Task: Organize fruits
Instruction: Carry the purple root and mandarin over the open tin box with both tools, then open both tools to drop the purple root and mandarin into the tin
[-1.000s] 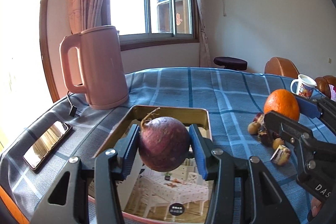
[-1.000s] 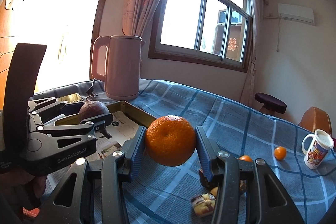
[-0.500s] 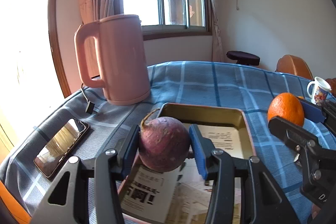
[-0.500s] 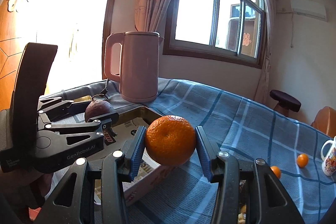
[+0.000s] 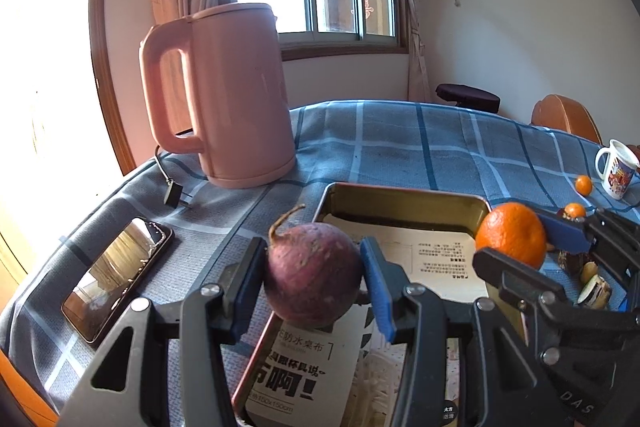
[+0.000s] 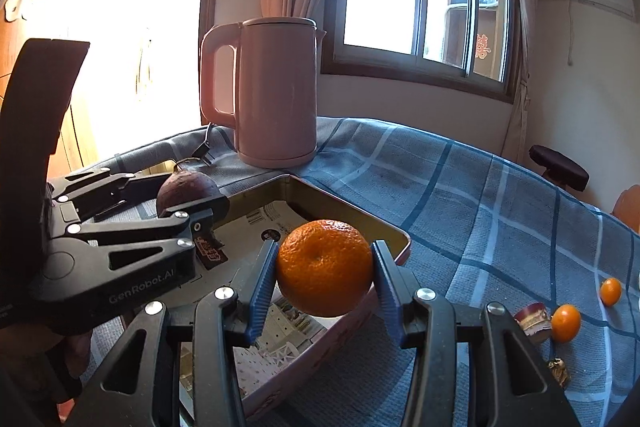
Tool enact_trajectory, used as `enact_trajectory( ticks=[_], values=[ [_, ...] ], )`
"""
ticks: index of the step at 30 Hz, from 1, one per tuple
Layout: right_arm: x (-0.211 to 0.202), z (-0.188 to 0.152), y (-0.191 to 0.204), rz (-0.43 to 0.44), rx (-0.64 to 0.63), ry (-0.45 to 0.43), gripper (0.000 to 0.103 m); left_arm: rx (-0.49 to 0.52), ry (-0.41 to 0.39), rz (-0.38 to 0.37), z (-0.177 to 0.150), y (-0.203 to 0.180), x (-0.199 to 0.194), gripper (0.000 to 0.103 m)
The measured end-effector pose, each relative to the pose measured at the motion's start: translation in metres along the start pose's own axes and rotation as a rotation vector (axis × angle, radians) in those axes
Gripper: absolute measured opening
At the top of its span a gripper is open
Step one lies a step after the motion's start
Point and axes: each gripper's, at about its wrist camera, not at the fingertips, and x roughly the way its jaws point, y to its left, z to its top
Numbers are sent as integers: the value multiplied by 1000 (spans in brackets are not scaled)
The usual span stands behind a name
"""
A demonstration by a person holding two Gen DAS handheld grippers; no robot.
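Left wrist view: the left gripper (image 5: 313,281) fingers clamp a purple fruit (image 5: 313,286) above the tin tray's (image 5: 404,201) near left edge.

Right wrist view: the right gripper (image 6: 325,277) fingers clamp an orange (image 6: 325,267) over the tray's right rim.

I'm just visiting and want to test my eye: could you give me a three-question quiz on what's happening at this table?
1. True or false: the left tool is clamped on a purple round fruit.
2. What does the right tool hold? A) a mug B) an orange C) a phone
3. Fill in: behind the gold tray on the blue checked cloth stands a pink ____.

Key
1. True: both pads press its sides.
2. B: the orange.
3. Kettle.
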Motion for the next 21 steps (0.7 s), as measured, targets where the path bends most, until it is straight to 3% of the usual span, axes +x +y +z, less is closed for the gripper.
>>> enact_trajectory(
  ticks=[11, 21],
  values=[
    [25, -2, -4, 39, 20, 122, 49, 13, 44, -22, -1, -5, 9, 50],
    [26, -2, -5, 62, 21, 128, 49, 0, 56, -26, -1, -3, 11, 53]
  ],
)
